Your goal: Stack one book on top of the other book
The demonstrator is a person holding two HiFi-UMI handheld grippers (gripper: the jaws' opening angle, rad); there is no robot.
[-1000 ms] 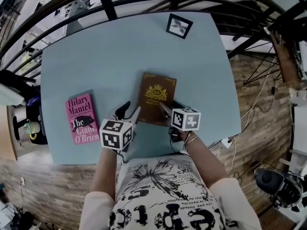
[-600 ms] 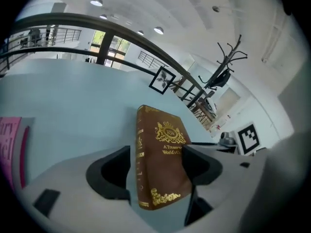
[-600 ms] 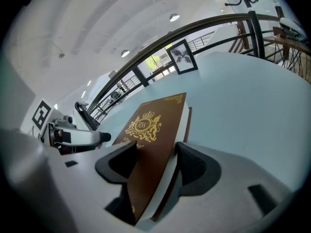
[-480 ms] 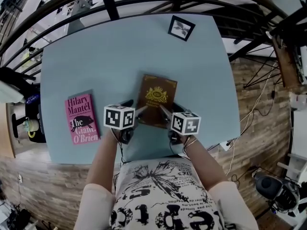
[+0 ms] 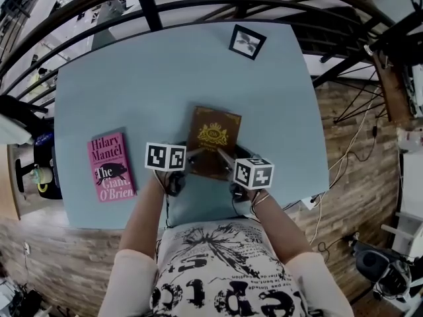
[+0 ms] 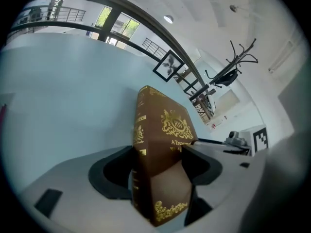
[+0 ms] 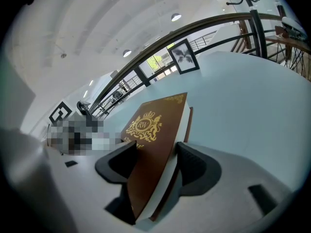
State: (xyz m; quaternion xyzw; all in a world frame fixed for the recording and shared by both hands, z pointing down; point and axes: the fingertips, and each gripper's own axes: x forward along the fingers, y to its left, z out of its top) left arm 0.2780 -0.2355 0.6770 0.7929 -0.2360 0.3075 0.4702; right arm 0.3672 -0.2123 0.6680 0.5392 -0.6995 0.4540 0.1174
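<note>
1. The brown book [image 5: 213, 137], a closed hardback with a gold crest and gold corner ornaments, lies cover up near the middle of the counter [image 5: 132, 91].
2. The pink book [image 5: 110, 166], with white and black title lettering, lies flat and cover up, well apart to the brown one's left.

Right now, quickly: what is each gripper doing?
Left gripper: open, brown book between its jaws.
Right gripper: shut on the brown book.

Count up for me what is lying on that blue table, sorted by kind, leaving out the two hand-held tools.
Books: 2, the brown book and the pink book
Pictures: 1, the framed picture
Total: 3
</note>
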